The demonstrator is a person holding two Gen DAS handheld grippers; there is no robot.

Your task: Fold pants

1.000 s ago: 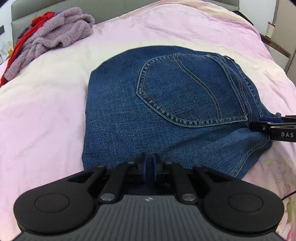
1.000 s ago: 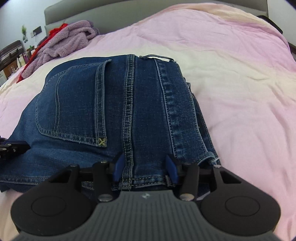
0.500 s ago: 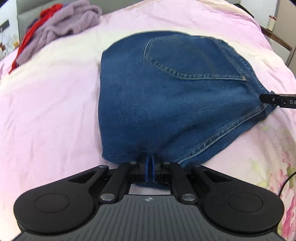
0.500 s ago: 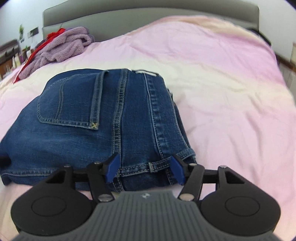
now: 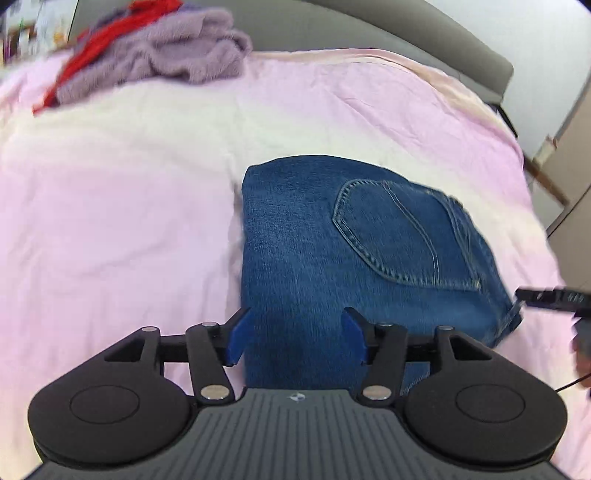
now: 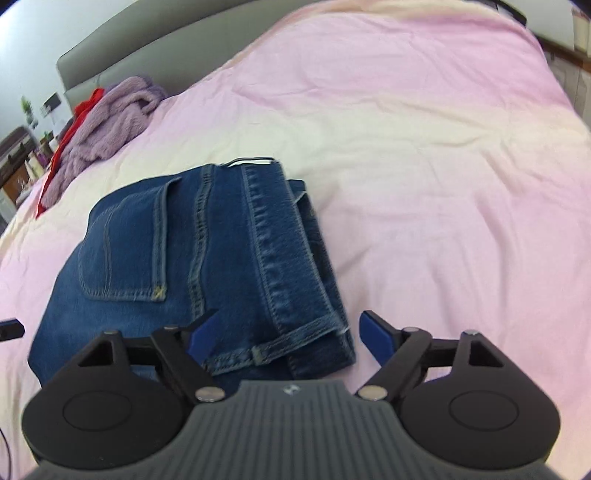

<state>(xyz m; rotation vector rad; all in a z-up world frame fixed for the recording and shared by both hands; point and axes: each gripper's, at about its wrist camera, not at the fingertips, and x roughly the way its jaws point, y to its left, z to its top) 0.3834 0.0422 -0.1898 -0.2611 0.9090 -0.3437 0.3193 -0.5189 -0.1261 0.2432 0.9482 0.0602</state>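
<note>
Pants: dark blue denim jeans (image 5: 332,258), folded into a compact squarish bundle, back pocket up, lying flat on the pale pink bedsheet (image 5: 122,206). Nothing lifts any part of them.

Left gripper: black two-finger tool with blue pads (image 5: 295,338), jaws spread wide, nothing between them. Sits low over the near edge of the bundle; the denim shows through the gap, not pinched.

Right gripper: same kind of tool (image 6: 286,338), jaws spread wide too, empty. Its left pad overlaps the waistband corner in the right wrist view; the right pad is out over bare sheet. Whether the left pad touches the cloth, cannot tell.

Key relation: bundle lies straight ahead of both tools, running away from each toward the grey headboard (image 5: 406,33). Folded plain edge faces the left tool; waistband (image 6: 273,251) with belt loop (image 6: 257,355) and stacked layers faces the right one. From the left wrist view the right tool's tip (image 5: 546,295) shows just beside the bundle's right corner. Both are about equally near, one at each near-side corner.

Stage, as judged: fold looks complete or nearly so; both tools appear released. Right side layers sit a little uneven, so a tidy-up press there may be all that's left.

Elsewhere: fluffy lilac garment (image 5: 162,62) over a red one (image 5: 92,40), heaped far left by the headboard, well apart from the jeans.
</note>
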